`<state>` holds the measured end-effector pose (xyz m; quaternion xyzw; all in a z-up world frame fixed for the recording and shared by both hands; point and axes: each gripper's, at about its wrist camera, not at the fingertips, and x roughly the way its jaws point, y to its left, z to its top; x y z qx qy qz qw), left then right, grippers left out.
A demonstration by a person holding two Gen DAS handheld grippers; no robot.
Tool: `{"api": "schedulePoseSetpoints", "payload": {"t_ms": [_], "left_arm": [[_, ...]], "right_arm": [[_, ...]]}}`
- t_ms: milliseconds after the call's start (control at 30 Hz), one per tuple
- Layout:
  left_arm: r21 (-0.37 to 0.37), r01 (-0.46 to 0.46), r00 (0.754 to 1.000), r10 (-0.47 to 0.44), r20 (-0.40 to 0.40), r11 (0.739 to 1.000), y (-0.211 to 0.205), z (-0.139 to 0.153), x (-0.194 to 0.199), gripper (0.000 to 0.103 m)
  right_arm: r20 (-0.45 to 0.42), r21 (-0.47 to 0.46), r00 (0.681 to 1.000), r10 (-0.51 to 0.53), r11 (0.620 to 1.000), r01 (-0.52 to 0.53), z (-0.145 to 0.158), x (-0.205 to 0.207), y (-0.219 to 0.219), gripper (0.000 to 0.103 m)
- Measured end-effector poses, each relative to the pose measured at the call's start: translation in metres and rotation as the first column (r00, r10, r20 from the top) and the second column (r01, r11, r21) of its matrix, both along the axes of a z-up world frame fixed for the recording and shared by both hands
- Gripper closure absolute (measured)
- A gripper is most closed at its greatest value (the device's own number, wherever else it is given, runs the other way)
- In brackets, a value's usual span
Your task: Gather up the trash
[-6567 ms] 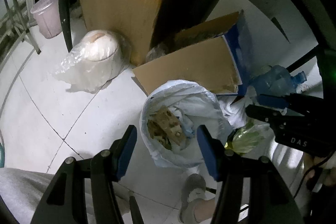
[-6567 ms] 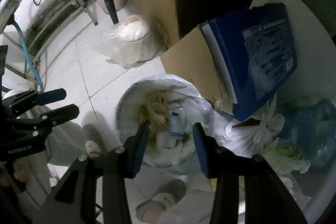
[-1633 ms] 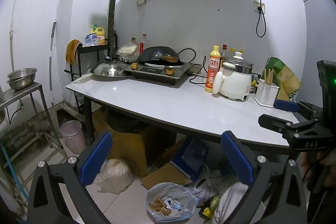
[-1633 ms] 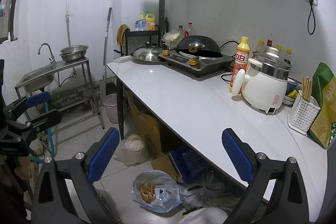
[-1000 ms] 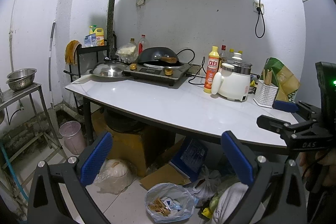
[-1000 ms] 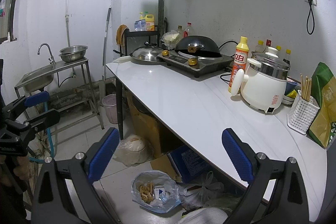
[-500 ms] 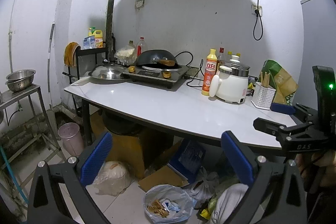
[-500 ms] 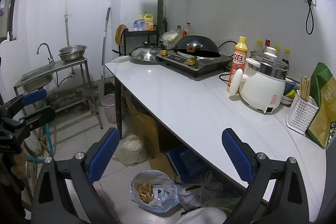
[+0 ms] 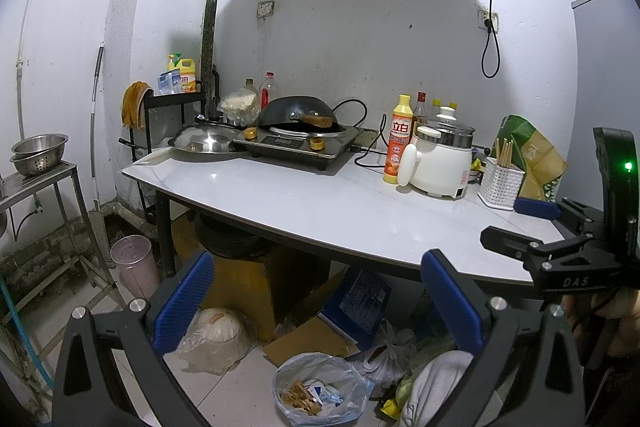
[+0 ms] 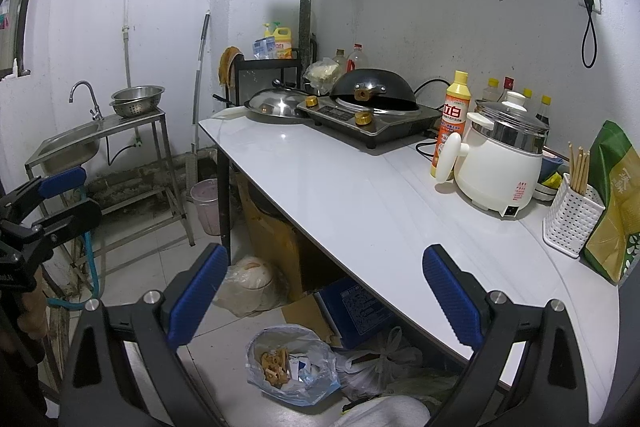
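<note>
Below: trash bag [image 9: 320, 389] on the floor, low between the spread jaws of both grippers.

Bag mouth open, scraps inside; blue box [image 9: 358, 303] just behind it, white counter [image 9: 320, 203] above; left gripper [image 9: 316, 301] jaws wide apart, empty; right gripper [image 10: 320, 291] jaws wide apart, empty; rice cooker [image 10: 502, 163] beyond right jaw.

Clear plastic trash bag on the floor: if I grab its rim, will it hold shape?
Probably not: the clear plastic trash bag looks thin and crumpled, so it should sag. Its open mouth may spill scraps. It likely lifts lightly, being only part full.
</note>
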<state>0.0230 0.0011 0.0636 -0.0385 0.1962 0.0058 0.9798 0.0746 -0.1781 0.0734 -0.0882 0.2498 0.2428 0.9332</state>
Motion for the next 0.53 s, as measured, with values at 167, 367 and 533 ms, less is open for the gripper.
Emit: {"api": "schedulePoseSetpoints", "payload": {"t_ms": [167,367,533], "left_arm": [[-0.001,0.001,1.0,-0.001,-0.002,1.0,0.0006,0.0,-0.0001,0.0],[-0.001,0.009,1.0,-0.009,-0.006,1.0,0.0008,-0.001,-0.0004,0.0],[0.003,0.009,1.0,-0.009,-0.008,1.0,-0.0011,-0.0033,0.0005,0.0]], "right_arm": [[0.001,0.0,1.0,0.002,1.0,-0.002,0.0,-0.0002,0.0001,0.006],[0.003,-0.001,1.0,0.002,1.0,-0.002,0.0,-0.0008,0.0005,0.006],[0.002,-0.001,1.0,0.0,1.0,0.0,-0.0003,0.0007,-0.0004,0.006]]}}
